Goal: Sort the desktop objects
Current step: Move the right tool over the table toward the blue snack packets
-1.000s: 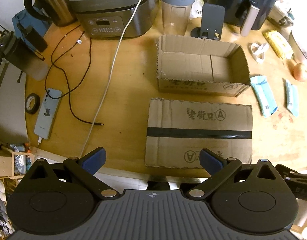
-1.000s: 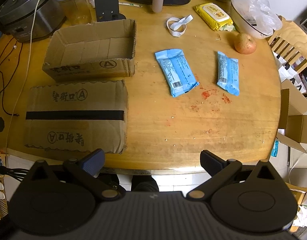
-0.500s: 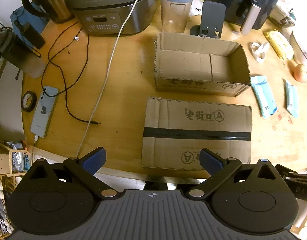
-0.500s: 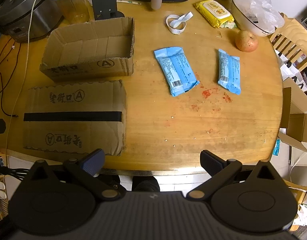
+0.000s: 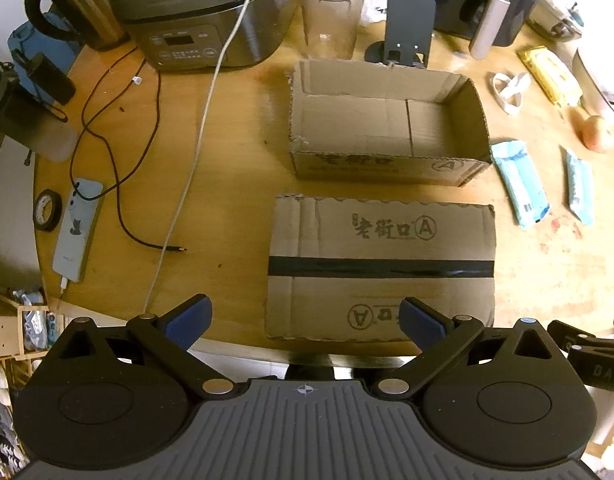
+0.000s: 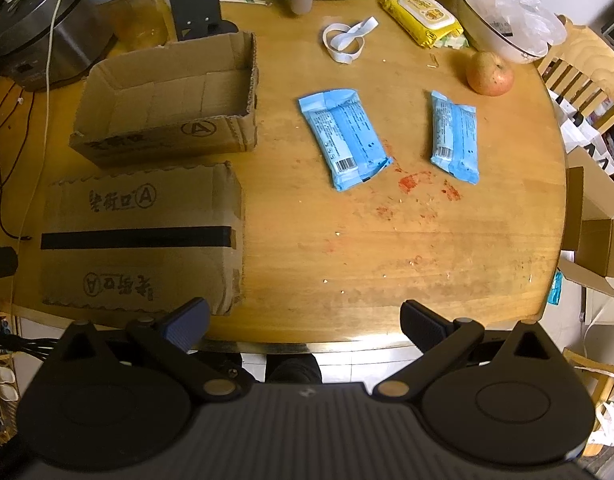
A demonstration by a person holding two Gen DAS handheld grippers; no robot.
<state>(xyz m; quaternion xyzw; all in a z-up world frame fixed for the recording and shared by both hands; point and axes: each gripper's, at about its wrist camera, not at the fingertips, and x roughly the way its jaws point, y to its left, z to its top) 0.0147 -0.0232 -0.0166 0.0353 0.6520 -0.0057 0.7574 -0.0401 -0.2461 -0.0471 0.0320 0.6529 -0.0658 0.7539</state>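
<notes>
An open, empty cardboard tray (image 5: 387, 128) (image 6: 167, 96) sits mid-table. In front of it lies an upturned cardboard box (image 5: 381, 268) (image 6: 139, 236) with a black tape strip. Two blue snack packets lie to the right: a larger one (image 6: 344, 138) (image 5: 519, 182) and a smaller one (image 6: 454, 136) (image 5: 579, 184). My left gripper (image 5: 305, 320) is open and empty, above the table's near edge by the upturned box. My right gripper (image 6: 303, 322) is open and empty, above the near edge, well short of the packets.
A rice cooker (image 5: 203, 12), kettle (image 5: 79, 4), shaker bottle (image 5: 331, 4), phone stand (image 5: 407, 28) and black appliance stand at the back. Cables (image 5: 119, 128), a phone (image 5: 77, 236) and tape roll (image 5: 47, 210) lie left. An apple (image 6: 489, 74), yellow wipes pack (image 6: 423, 18), white band (image 6: 345, 38) and bowl (image 6: 503, 36) lie right.
Both grippers have drifted slightly; the table scene has shifted a little in both views. Both stay open and empty. No object on the table has moved.
</notes>
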